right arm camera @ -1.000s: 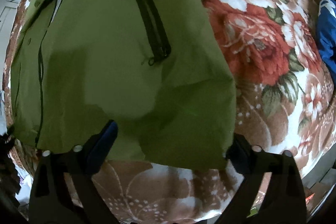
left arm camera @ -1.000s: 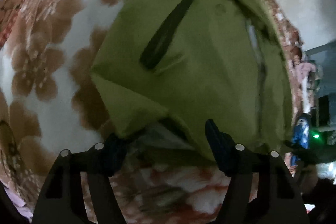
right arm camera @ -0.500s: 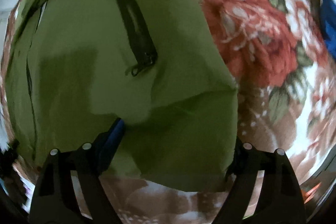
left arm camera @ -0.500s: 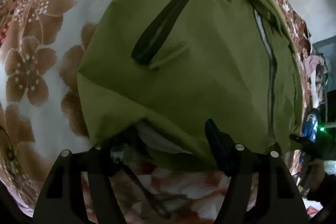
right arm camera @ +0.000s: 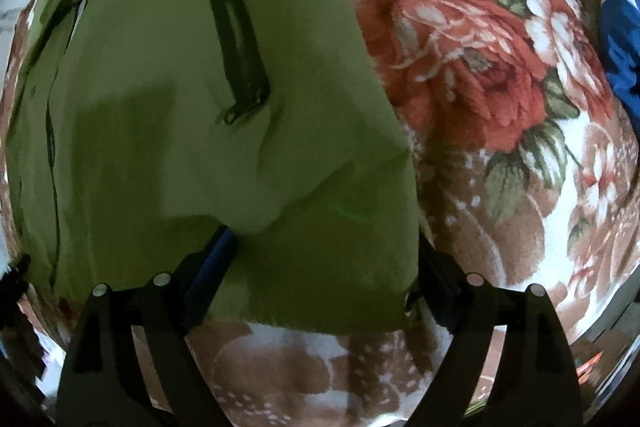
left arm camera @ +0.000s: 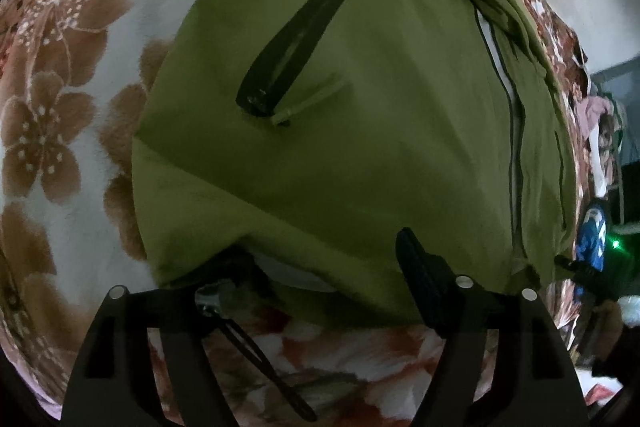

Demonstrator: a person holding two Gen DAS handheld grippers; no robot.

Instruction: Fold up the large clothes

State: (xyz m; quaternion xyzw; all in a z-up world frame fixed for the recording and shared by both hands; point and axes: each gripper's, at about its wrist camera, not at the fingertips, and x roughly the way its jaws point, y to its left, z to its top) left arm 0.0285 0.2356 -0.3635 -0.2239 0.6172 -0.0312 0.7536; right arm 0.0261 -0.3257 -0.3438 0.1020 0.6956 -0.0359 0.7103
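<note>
Both pairs of tongs had pushed further in over the olive-green jacket's (left arm camera: 360,147) near hem since a second earlier. The left gripper (left arm camera: 316,267), its jaws just opened wider, straddled one hem corner, and the right gripper (right arm camera: 324,259) stood wide around the other, neither pinching yet. With the jacket flat, zipped pockets up, on the floral blanket (right arm camera: 500,75), the step looked like taking the hem; next both must close, then lift it towards the collar.
</note>
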